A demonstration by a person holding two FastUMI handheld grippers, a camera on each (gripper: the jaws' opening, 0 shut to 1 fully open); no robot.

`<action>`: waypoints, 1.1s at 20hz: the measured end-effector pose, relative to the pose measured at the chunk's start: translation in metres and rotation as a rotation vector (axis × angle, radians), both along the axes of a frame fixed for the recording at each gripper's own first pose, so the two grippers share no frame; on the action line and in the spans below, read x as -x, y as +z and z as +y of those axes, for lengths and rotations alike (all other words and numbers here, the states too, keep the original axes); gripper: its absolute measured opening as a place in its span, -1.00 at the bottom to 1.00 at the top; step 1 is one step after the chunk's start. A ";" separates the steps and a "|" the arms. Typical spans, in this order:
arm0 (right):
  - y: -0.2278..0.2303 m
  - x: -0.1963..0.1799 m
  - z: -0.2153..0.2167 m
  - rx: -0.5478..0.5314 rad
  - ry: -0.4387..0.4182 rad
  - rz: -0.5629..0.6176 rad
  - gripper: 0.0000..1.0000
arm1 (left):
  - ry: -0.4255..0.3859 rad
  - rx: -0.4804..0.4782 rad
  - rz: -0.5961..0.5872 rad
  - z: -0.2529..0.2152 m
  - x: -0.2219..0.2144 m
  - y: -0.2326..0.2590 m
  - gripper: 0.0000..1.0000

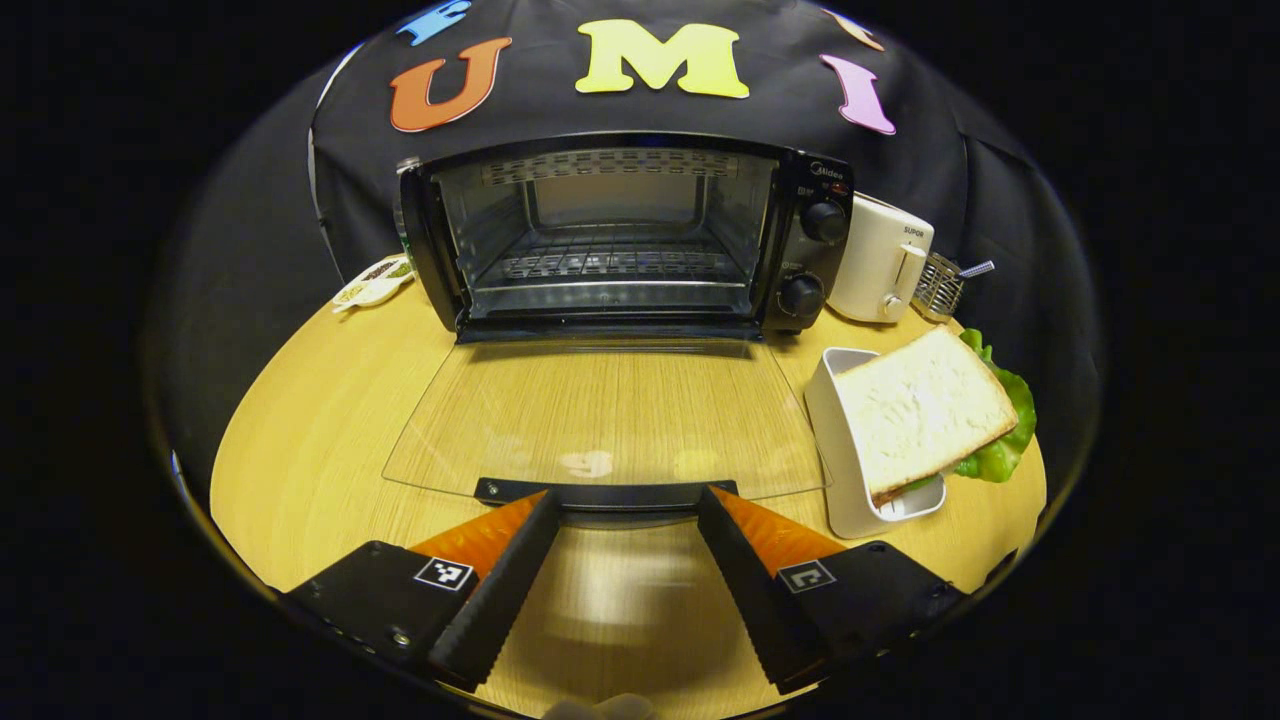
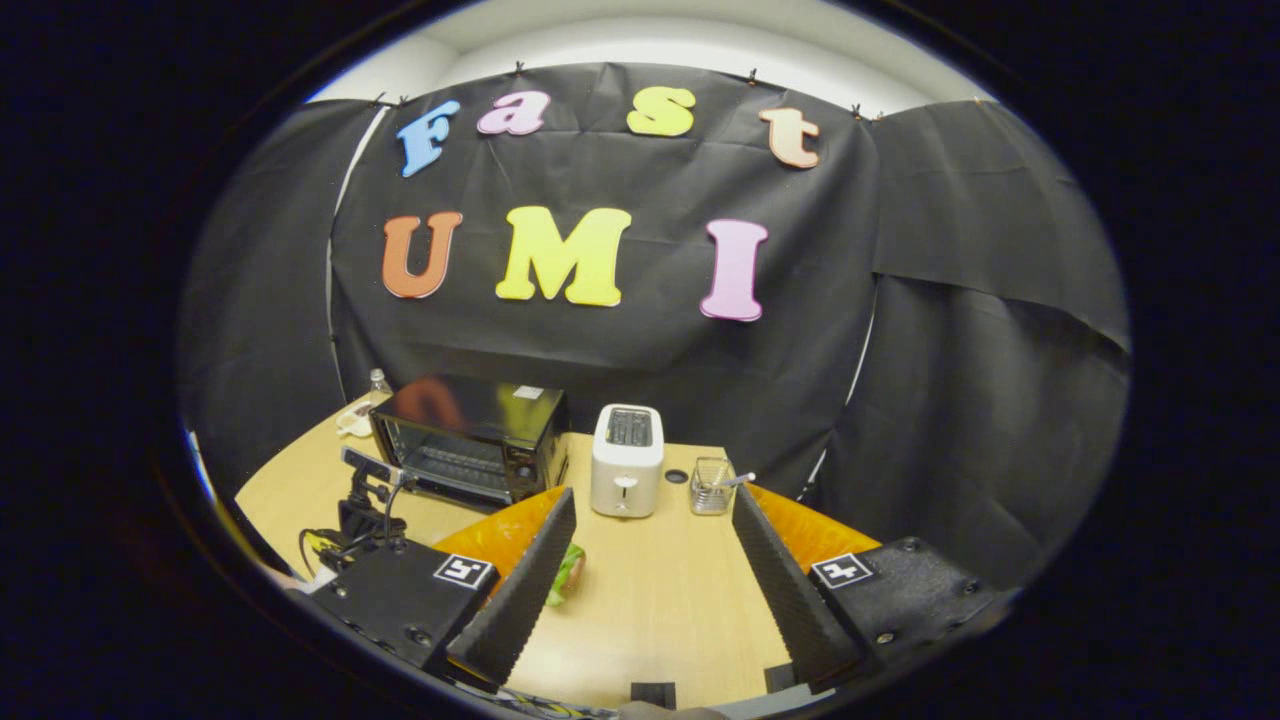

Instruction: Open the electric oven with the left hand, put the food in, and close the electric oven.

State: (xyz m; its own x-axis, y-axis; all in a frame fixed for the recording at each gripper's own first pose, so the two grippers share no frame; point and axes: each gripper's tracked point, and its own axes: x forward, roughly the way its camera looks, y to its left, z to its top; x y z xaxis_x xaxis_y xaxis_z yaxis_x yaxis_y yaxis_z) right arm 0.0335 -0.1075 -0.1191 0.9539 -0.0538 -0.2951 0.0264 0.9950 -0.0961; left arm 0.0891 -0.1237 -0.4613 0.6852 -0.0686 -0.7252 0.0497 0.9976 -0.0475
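The electric oven stood at twelve o'clock on the round wooden table, its glass door already dropped flat toward me with the rack inside bare. The food, a sandwich of white bread with lettuce showing at its edge, lay tilted across a white tray at three o'clock of the door, just beside it. I judged the opening done and the loading next: the sandwich should be pinched lightly by its bread edge, lifted level so the filling stayed in, and carried low over the door onto the rack without knocking the glass. My left gripper sat low at six o'clock, aimed straight at the oven, its fingers spread wide to either side of the door handle, gripping nothing. My right gripper was held high and back, looking down across the table, fingers equally spread and empty, the white toaster at its twelve o'clock and the oven at ten.
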 end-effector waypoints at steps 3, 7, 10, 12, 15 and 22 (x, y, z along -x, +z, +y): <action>-0.006 -0.007 0.000 -0.019 0.011 0.010 1.00 | 0.006 -0.044 -0.048 0.009 0.000 0.017 0.92; -0.027 -0.023 0.005 -0.081 0.055 0.043 1.00 | 0.005 -0.060 -0.147 0.021 0.009 0.070 0.93; -0.061 -0.035 0.010 -0.133 0.089 0.098 1.00 | 0.005 -0.055 -0.236 0.032 0.019 0.125 0.92; -0.091 -0.042 0.018 -0.185 0.113 0.148 0.86 | 0.010 -0.049 -0.303 0.039 0.027 0.165 0.93; -0.142 -0.053 0.034 -0.276 0.155 0.237 0.99 | 0.026 -0.054 -0.391 0.050 0.042 0.226 0.92; -0.231 -0.080 0.076 -0.469 0.212 0.424 0.95 | 0.100 -0.076 -0.520 0.073 0.070 0.331 0.91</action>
